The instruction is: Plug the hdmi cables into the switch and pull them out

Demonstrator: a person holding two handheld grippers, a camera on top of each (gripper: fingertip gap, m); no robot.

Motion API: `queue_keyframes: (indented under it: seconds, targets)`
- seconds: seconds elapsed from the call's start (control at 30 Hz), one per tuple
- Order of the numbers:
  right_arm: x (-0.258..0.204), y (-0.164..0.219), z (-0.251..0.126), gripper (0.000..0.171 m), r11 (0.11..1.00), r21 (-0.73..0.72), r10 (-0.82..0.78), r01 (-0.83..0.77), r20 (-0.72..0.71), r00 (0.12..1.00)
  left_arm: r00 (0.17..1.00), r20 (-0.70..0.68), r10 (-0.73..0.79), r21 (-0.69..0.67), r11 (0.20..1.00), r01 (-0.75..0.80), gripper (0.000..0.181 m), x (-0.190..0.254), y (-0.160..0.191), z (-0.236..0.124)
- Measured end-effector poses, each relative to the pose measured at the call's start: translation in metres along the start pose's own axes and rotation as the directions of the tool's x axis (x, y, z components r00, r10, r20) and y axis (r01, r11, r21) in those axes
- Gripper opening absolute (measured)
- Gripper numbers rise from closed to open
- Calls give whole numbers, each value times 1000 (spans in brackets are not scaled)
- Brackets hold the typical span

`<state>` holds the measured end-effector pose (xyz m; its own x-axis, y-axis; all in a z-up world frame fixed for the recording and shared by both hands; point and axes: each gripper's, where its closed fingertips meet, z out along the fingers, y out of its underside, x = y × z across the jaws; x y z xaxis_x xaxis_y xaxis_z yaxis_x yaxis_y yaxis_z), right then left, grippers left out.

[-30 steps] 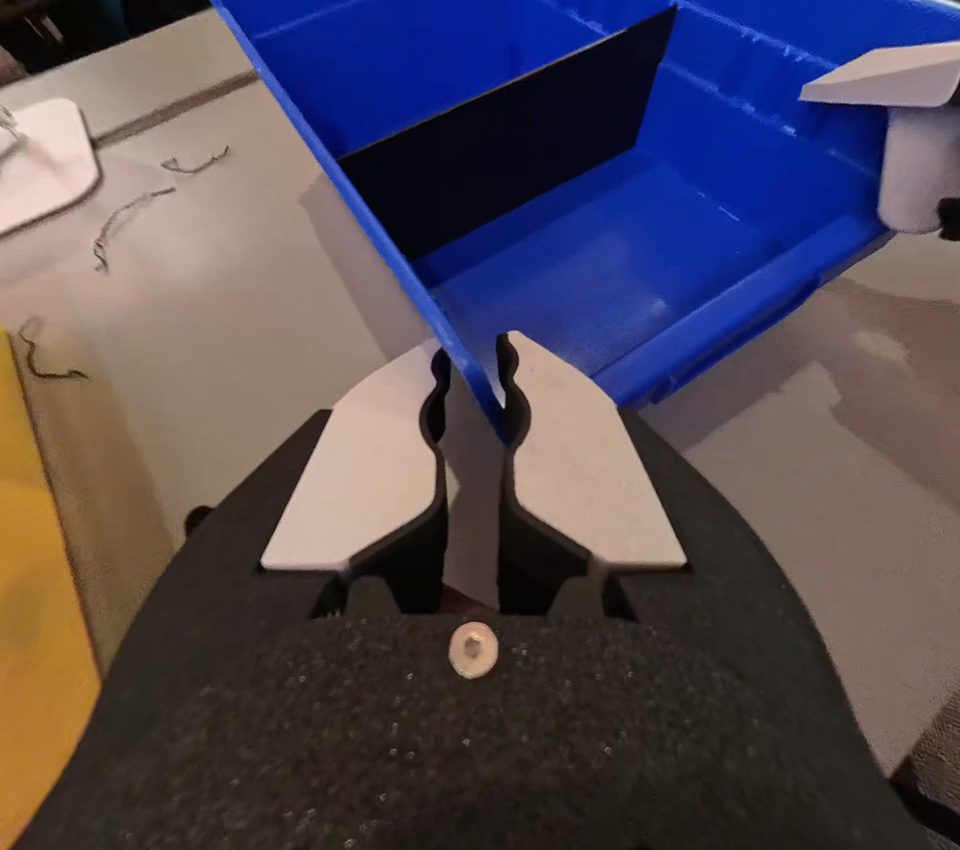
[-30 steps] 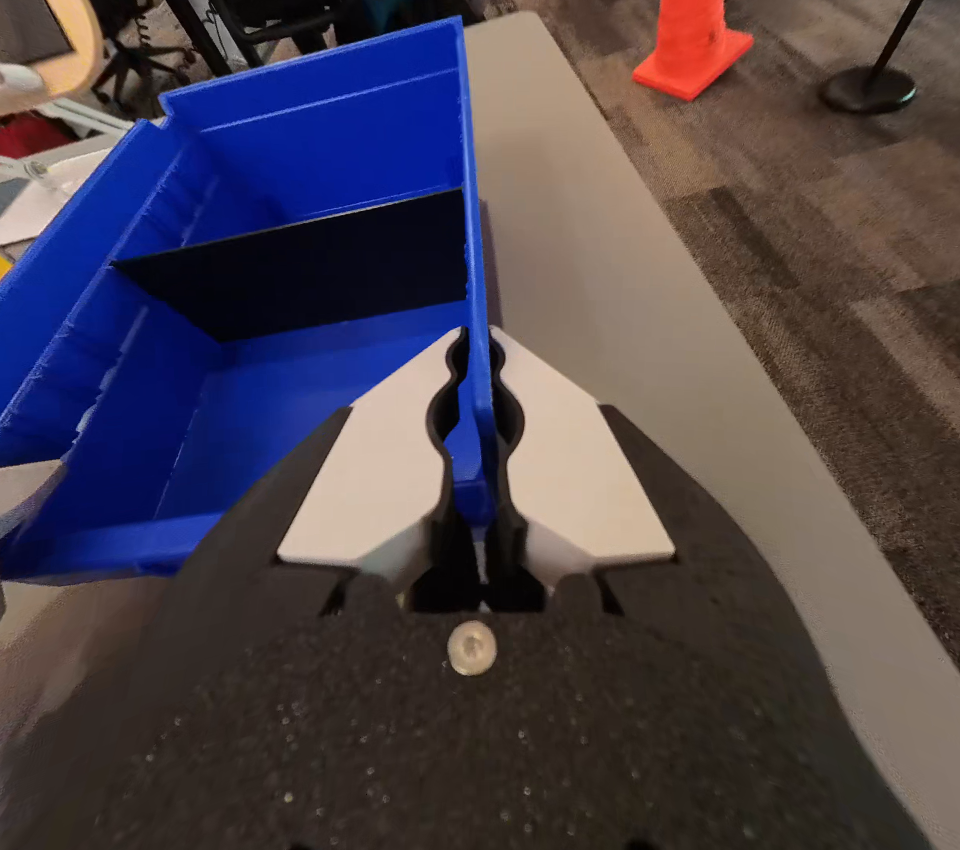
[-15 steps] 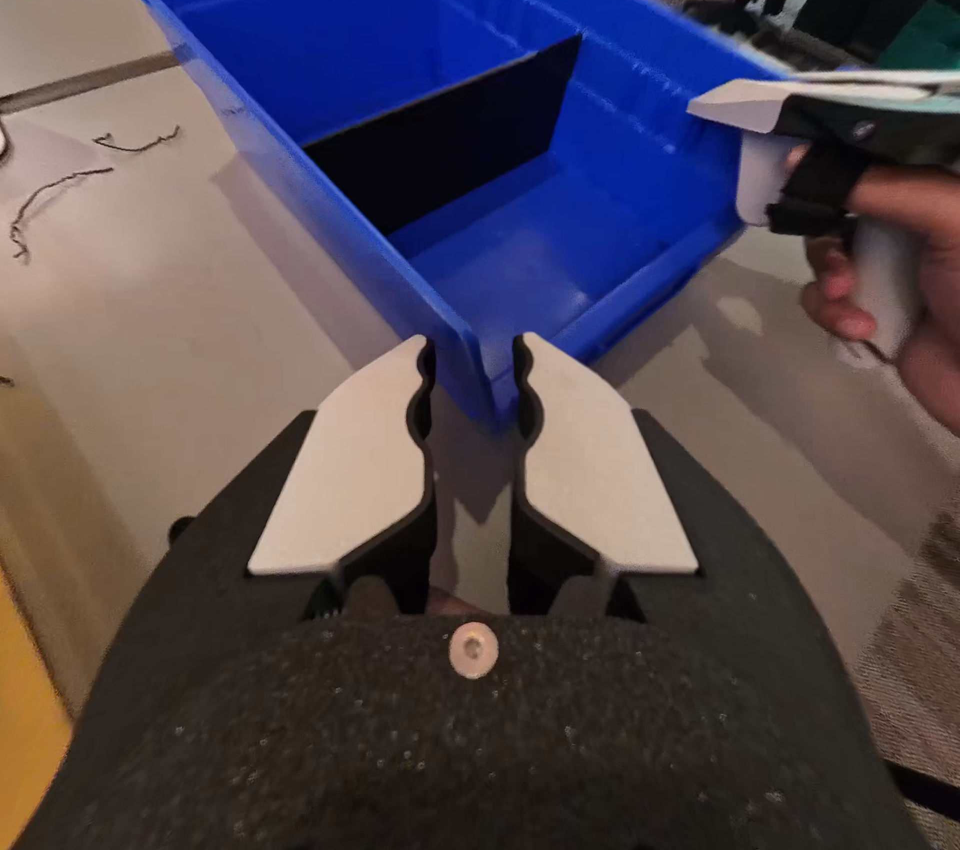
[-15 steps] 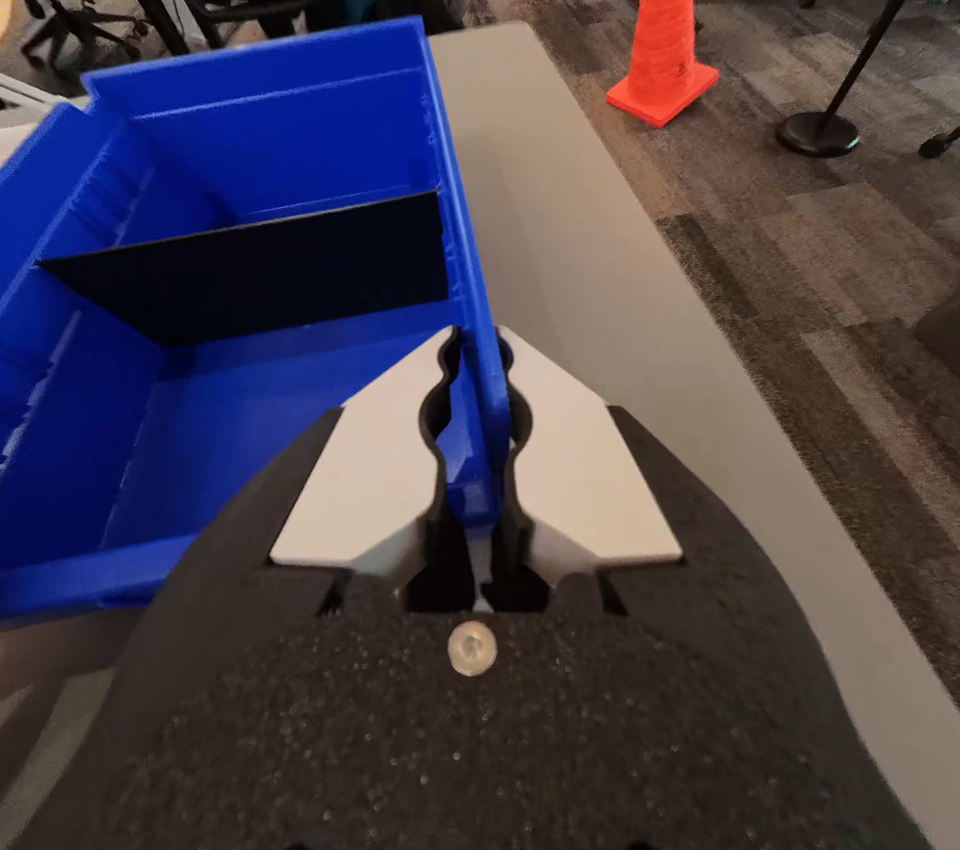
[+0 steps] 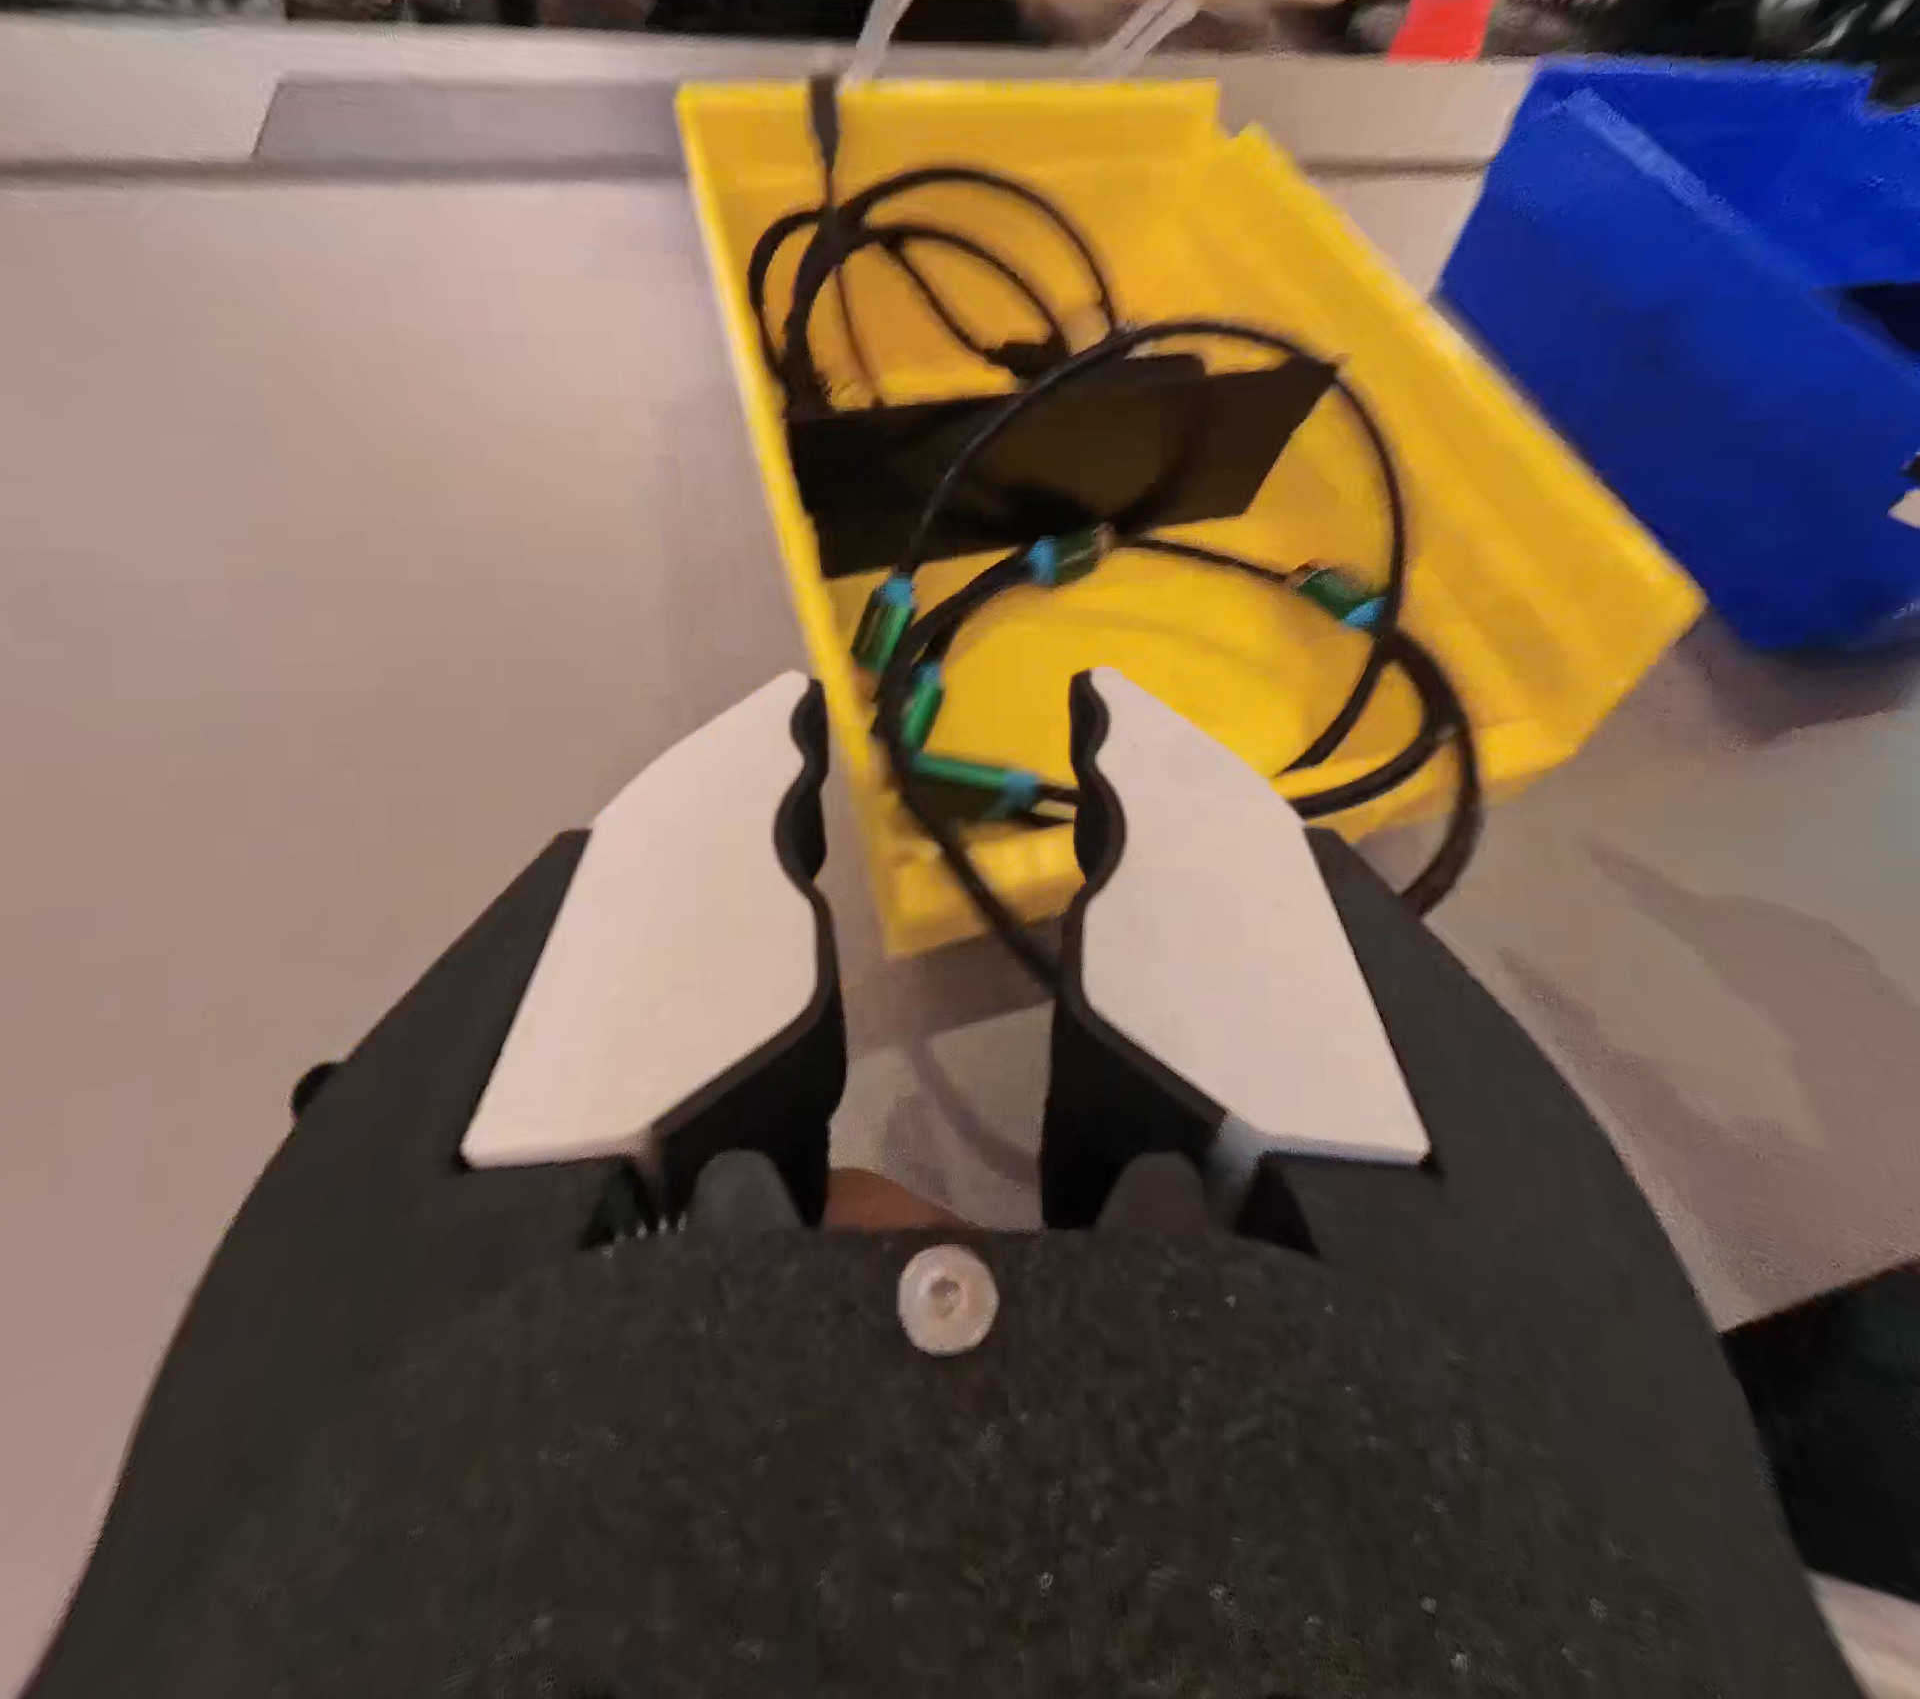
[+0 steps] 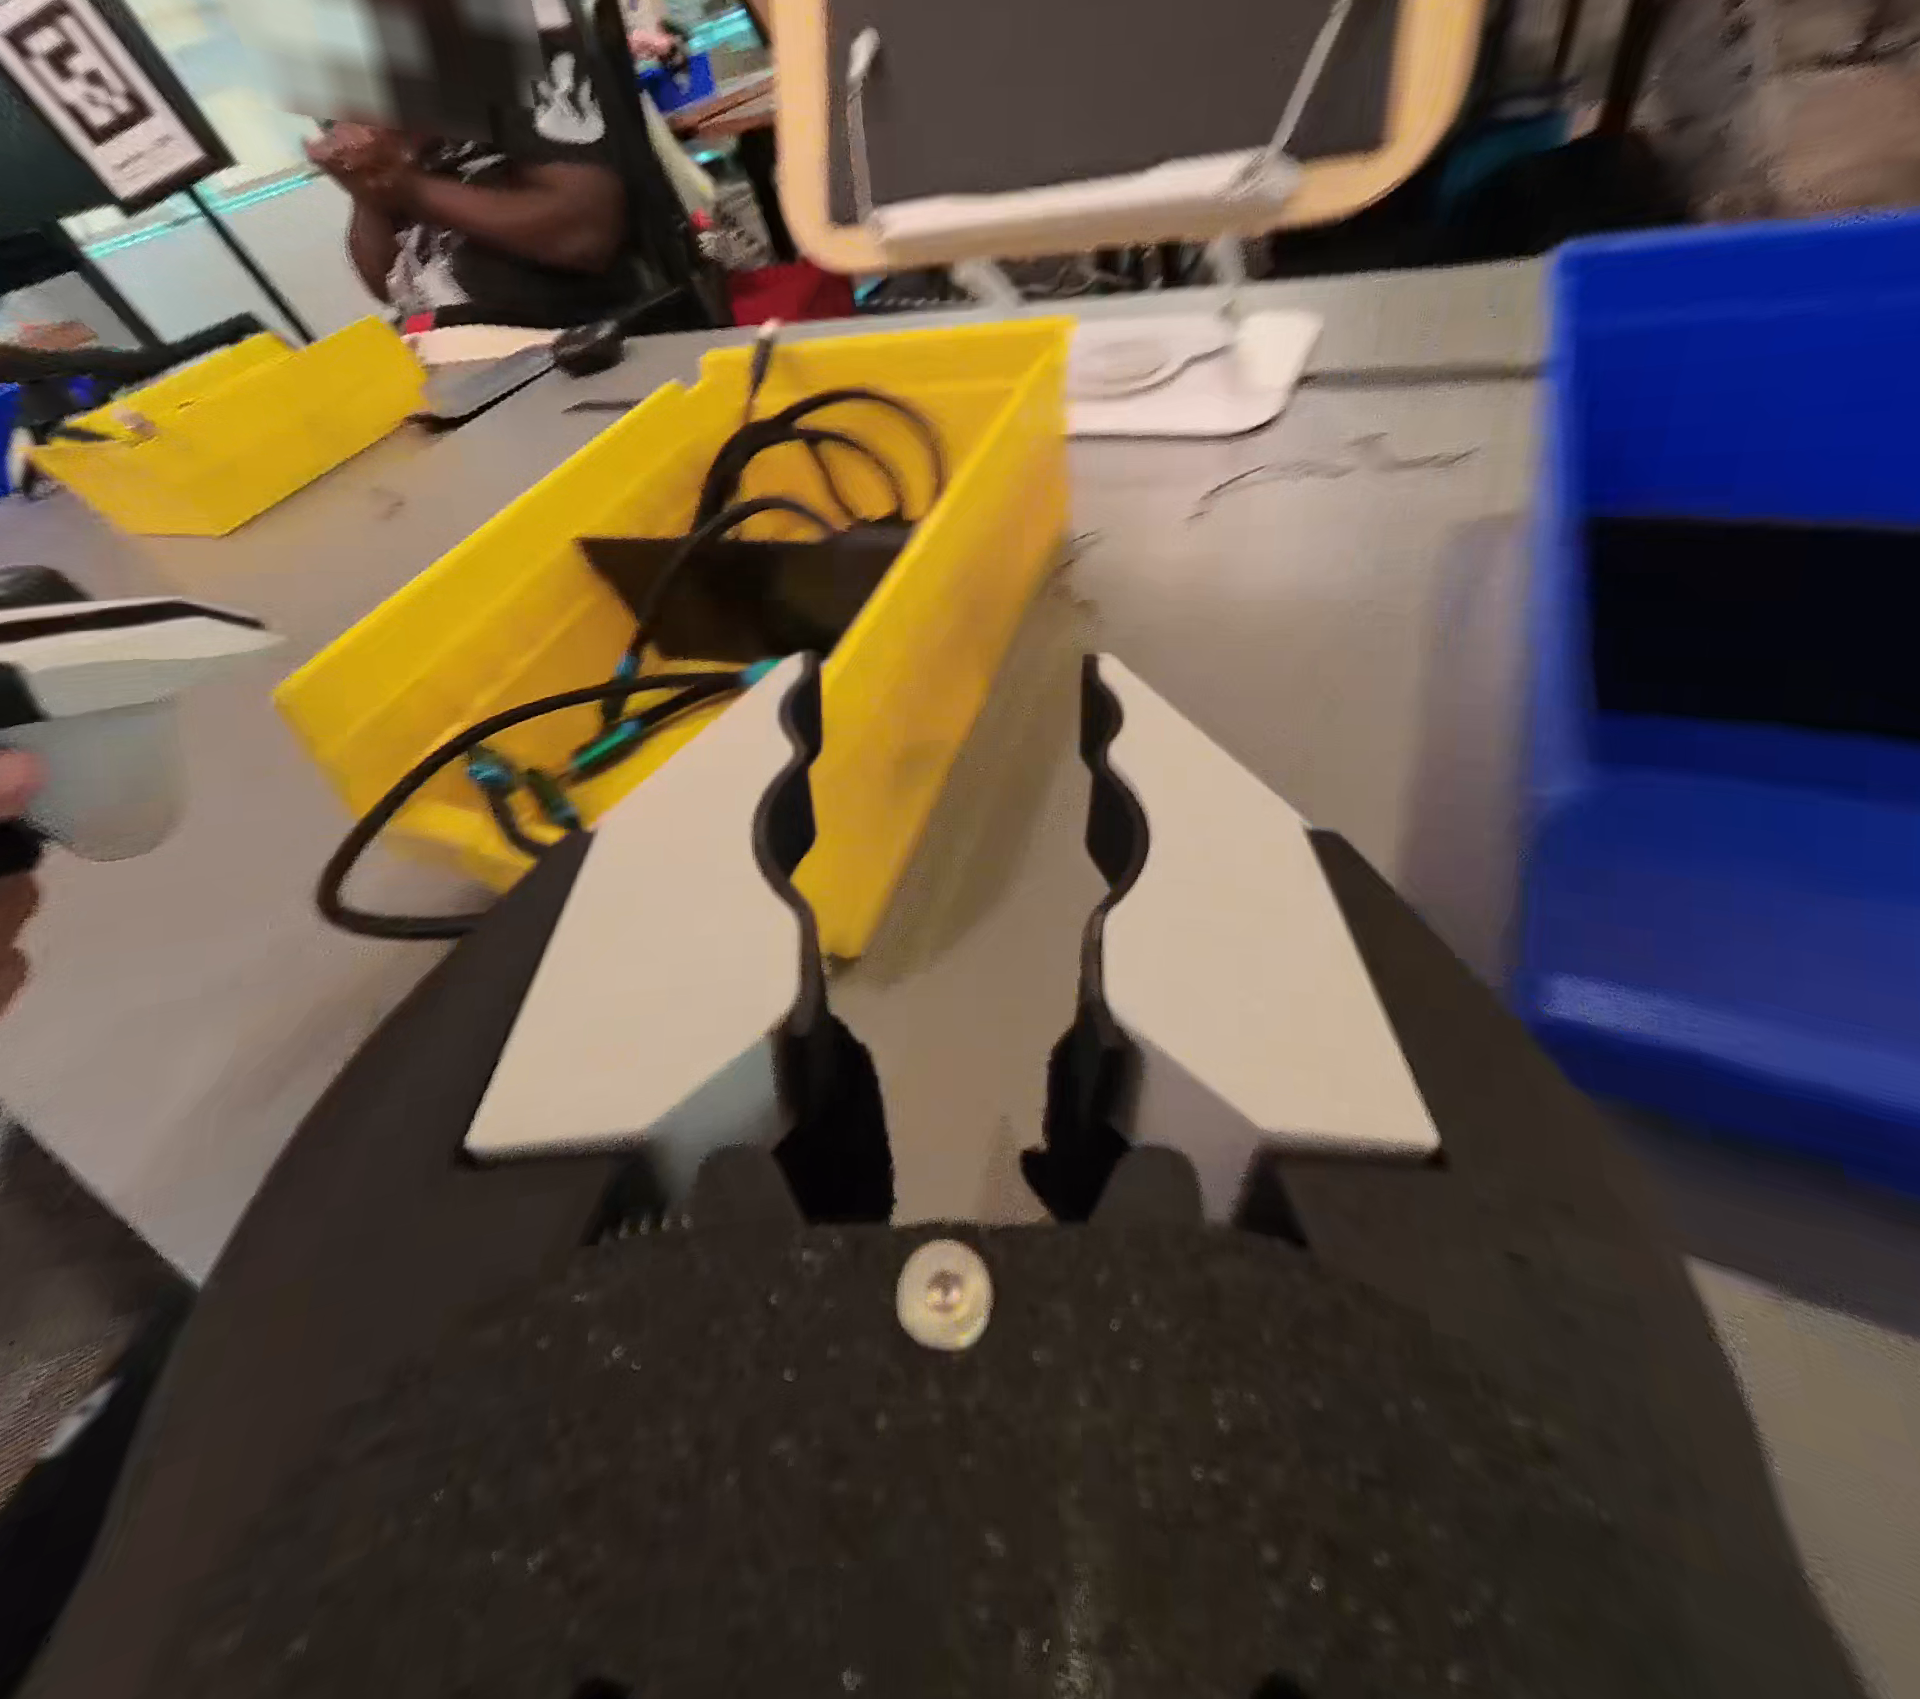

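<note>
Grippers both empty, fingers spread wide. Left gripper (image 5: 943,693) hovers over the near-left corner of the yellow plastic bin (image 5: 1538,569); nothing sits between its white fingers (image 5: 686,922). Right gripper (image 6: 945,683) hangs above the grey tabletop (image 6: 1278,610), just right of the same yellow bin (image 6: 935,610), holding nothing.

Black HDMI cables (image 5: 1361,444) with green-and-blue plug ends (image 5: 883,621) lie coiled in a tangle inside the yellow bin, on both sides of its black divider panel (image 5: 1226,444). One cable loop (image 6: 353,880) spills over the bin's near wall onto the table. Cannot tell which item is the switch; motion blur is heavy in both views.

Blue plastic bin (image 6: 1714,714) with a dark divider sits on the table to the right, well apart from the cables. Second yellow bin (image 6: 229,444) sits far left. Tan-framed dark panel on a white stand (image 6: 1101,18) is behind the bins. Seated person (image 6: 488,205) is in the background.
</note>
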<state>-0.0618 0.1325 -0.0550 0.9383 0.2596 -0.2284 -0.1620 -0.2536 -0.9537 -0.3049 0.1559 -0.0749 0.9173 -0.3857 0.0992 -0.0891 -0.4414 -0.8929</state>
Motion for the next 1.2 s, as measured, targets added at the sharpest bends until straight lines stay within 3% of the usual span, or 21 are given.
queue_keyframes:
  seconds: [0.07,0.17,0.27,0.33,0.43,0.6,0.83,0.97,1.07,1.2]
  targets:
    - [-31,34,21,52,997,-72,20,-19,8,1000,999,0,-36,-61,997,36,44,-12,21,5]
    - [-40,68,41,49,986,-166,-15,0,-88,996,997,-17,-73,-114,991,71,41,-12,43,21]
    - [-25,84,56,18,976,-219,-60,7,-236,970,992,-38,-118,-152,982,111,30,-5,56,36]
    - [-24,85,62,5,972,-231,-106,45,-261,960,992,-40,-121,-143,983,115,22,-5,55,41]
    - [-17,83,65,4,967,-237,-168,99,-294,941,993,-63,-96,-169,982,84,13,-7,54,45]
    - [-16,78,63,4,973,-210,-168,100,-340,925,996,-18,88,-122,988,-90,8,-6,50,41]
    - [-36,58,44,4,989,-126,-126,83,-393,911,993,-30,113,-86,990,-115,6,-15,43,29]
    - [-67,44,51,3,987,-118,-146,110,-370,918,990,41,135,17,991,-135,5,-45,13,11]
    - [-103,39,72,4,987,-95,-156,133,-296,942,959,196,206,71,972,-223,3,-88,-11,-8]
    - [-154,44,114,4,979,-78,-199,186,-238,951,960,253,116,87,986,-142,0,-152,-10,-17]
